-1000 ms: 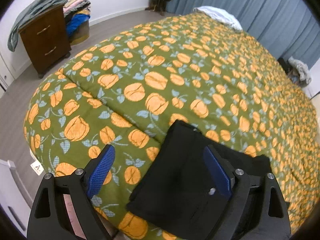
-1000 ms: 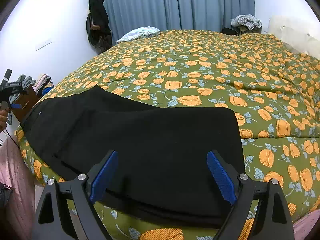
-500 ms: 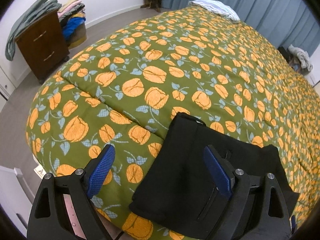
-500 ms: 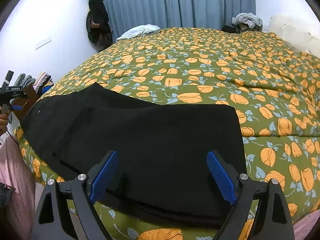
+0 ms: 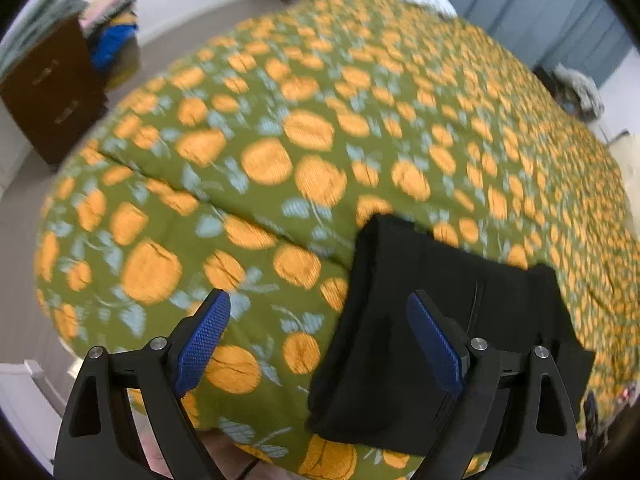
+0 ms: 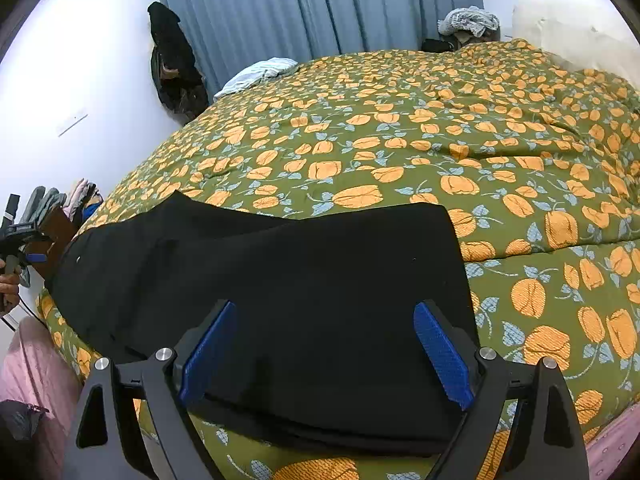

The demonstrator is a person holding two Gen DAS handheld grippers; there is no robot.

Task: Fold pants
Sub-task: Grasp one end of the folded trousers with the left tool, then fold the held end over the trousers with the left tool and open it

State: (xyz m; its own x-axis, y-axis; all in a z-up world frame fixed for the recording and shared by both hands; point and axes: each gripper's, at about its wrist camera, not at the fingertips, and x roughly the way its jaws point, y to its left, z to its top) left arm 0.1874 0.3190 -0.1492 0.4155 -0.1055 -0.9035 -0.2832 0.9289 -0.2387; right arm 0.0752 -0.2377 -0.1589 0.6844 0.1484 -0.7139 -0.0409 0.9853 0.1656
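Observation:
Black pants (image 6: pixel 280 280) lie flat along the near edge of the bed, folded lengthwise into a long band. In the left wrist view one end of the pants (image 5: pixel 440 300) lies at the lower right. My left gripper (image 5: pixel 320 340) is open and empty above the bed's corner, its right finger over the pants' end. My right gripper (image 6: pixel 326 352) is open and empty, hovering over the other end of the pants. The left gripper also shows far left in the right wrist view (image 6: pixel 20 236).
The bed (image 6: pixel 440 140) has a green cover with orange flowers. A brown nightstand (image 5: pixel 48 92) with piled clothes stands left of it. A pale garment (image 6: pixel 260 76) lies on the far corner. Blue curtains (image 6: pixel 320 8) hang behind. A pillow (image 6: pixel 568 36) lies at the far right.
The left gripper has moved up and tilted, so the pants' end sits lower right in its view, now blurred. The right gripper has barely moved. The pants lie as before.

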